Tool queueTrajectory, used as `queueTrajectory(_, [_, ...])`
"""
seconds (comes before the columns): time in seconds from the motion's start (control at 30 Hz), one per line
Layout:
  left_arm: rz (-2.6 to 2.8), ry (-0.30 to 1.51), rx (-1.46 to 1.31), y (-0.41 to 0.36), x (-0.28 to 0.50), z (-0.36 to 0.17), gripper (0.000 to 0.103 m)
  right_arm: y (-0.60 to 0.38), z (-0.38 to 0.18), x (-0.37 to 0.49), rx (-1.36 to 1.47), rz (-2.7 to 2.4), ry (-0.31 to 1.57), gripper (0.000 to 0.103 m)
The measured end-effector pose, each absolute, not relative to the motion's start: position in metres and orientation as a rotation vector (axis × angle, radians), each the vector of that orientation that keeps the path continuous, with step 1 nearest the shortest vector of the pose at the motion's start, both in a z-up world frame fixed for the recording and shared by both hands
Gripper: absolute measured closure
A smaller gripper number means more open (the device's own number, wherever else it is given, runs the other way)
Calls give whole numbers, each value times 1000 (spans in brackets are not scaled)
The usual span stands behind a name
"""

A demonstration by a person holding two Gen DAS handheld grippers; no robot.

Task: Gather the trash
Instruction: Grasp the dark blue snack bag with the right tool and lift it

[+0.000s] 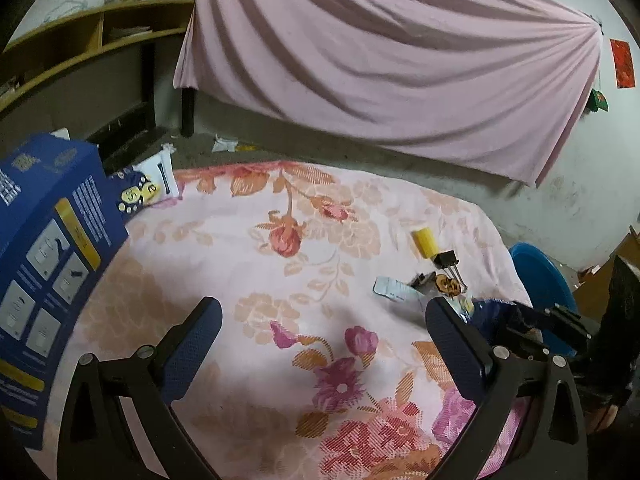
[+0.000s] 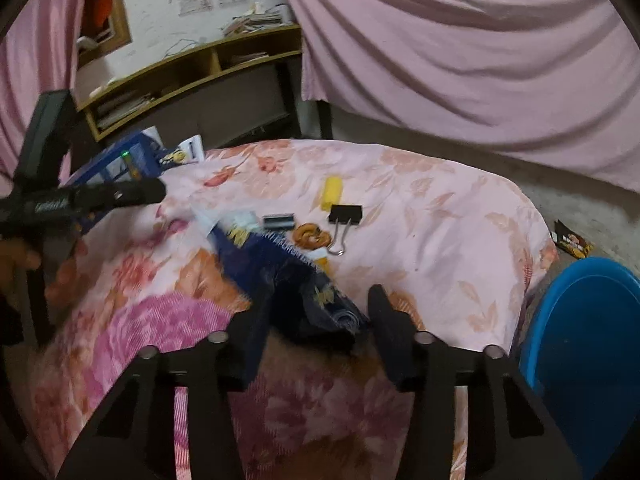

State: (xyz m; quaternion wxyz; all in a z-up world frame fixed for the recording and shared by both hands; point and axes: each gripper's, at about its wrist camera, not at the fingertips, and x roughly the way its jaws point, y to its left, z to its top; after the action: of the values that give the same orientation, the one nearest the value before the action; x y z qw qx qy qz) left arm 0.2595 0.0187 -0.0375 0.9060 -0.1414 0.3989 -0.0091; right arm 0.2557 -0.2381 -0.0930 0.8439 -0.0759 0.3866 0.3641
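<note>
Evidently the right gripper (image 2: 316, 316) is bracketing a crumpled dark blue wrapper (image 2: 316, 296) on the floral cloth (image 2: 440, 216), though whether its pads are pressing it I cannot tell. The left gripper (image 1: 324, 336) is hanging wide open and empty beside it, and the blue bin (image 2: 592, 344) is waiting just off the cloth's edge, seemingly for the trash.

- From the left wrist we look steeply down, close over the floral cloth (image 1: 256, 248).
- From the right wrist likewise, further right.
- Both show the binder clip (image 2: 345, 214) and pink curtain (image 1: 400, 52).
</note>
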Motion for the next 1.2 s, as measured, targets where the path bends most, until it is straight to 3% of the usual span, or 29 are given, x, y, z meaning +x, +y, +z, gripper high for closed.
queueTrajectory(0.23, [-46, 838, -290, 13, 263, -38, 4, -248, -91, 248, -124, 802, 776, 81])
queueTrajectory(0.53, [-142, 869, -230, -12, 281, -41, 4, -281, -63, 248, 9, 706, 609, 82])
queueTrajectory(0.73, [-215, 939, -164, -42, 311, -56, 8, -289, -62, 258, 35, 654, 610, 82])
queueTrajectory(1.03, [-229, 1007, -29, -63, 343, -77, 27, -297, -69, 265, 51, 633, 637, 82])
queueTrajectory(1.2, [-271, 996, -1, -69, 336, -83, 53, -295, -72, 267, 51, 631, 652, 82])
